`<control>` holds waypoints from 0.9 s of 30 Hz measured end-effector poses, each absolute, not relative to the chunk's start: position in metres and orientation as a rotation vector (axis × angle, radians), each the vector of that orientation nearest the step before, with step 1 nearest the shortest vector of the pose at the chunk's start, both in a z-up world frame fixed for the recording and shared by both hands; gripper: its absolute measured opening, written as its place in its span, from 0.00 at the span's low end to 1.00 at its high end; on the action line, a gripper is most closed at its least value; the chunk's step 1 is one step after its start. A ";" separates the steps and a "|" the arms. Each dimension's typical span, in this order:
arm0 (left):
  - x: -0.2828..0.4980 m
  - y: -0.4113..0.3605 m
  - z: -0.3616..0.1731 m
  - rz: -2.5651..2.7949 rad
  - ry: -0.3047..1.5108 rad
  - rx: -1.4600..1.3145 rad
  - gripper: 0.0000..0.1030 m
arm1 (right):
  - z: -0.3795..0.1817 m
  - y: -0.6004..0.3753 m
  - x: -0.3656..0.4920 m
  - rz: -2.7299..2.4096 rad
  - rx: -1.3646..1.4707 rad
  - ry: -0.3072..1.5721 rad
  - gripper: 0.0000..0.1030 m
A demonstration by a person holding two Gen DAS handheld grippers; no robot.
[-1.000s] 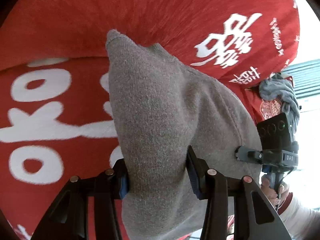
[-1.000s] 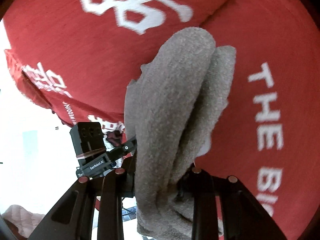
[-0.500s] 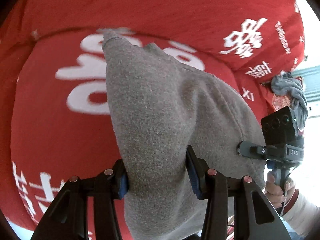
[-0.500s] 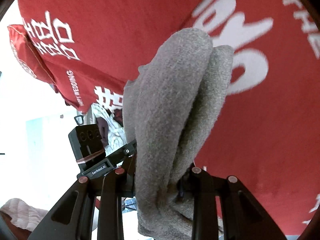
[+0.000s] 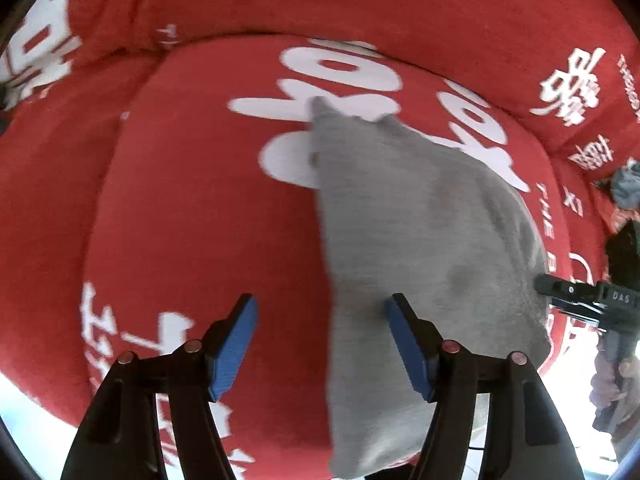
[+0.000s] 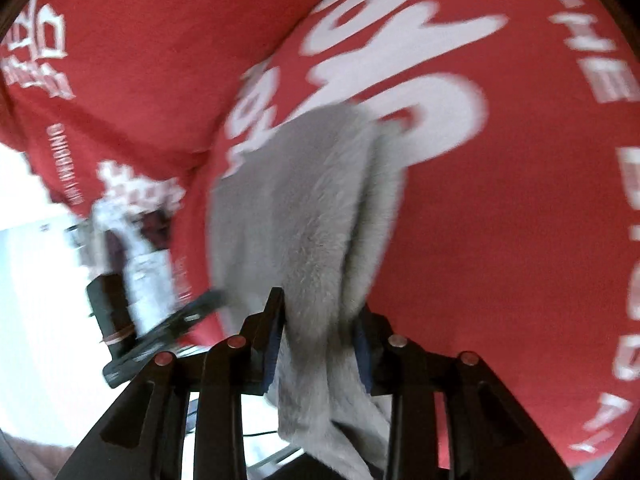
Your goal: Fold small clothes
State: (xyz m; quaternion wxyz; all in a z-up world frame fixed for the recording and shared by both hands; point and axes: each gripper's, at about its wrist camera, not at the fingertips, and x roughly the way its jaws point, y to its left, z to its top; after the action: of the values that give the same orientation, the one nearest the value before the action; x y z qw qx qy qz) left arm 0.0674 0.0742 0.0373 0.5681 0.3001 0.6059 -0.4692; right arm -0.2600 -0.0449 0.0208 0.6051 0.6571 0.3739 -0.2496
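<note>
A small grey garment hangs down over a red cushion with white lettering. My left gripper points almost straight down and its jaws are opening. The blue left pad stands clear of the cloth, and the cloth's left edge lies against the right pad. In the right wrist view the same grey garment is bunched in folds between the pads of my right gripper. Those pads still press on it, though the jaws are easing open. The right gripper's body shows at the cloth's far edge.
The red sofa back rises behind the cushion. A crumpled grey cloth lies at the far right of the seat. A hand holds the right gripper. A patterned garment shows, blurred, beyond the cushion's left edge.
My left jaws have spread wide and let go of the grey garment. Both grippers moved across the sofa and tipped downward, bringing the cloth over the seat cushion.
</note>
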 end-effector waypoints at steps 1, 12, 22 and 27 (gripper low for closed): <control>0.071 0.077 0.039 -1.084 1.419 0.706 0.66 | 0.022 -0.045 -0.269 -0.657 1.485 0.923 0.35; 0.040 0.086 0.073 -1.164 1.329 0.742 0.66 | 0.065 -0.013 -0.280 -0.660 1.395 0.940 0.20; 0.034 0.092 0.054 -1.122 1.362 0.777 0.66 | 0.034 0.008 -0.259 -0.618 1.505 0.935 0.14; 0.030 0.100 0.034 -1.096 1.383 0.806 0.70 | 0.027 0.010 -0.256 -0.689 1.406 1.028 0.13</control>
State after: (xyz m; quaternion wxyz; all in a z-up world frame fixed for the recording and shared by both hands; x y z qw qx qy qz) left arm 0.0300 0.1005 0.0335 0.5653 0.3428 0.5881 -0.4659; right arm -0.2556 0.0100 0.0267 0.5925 0.6048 0.4419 -0.2964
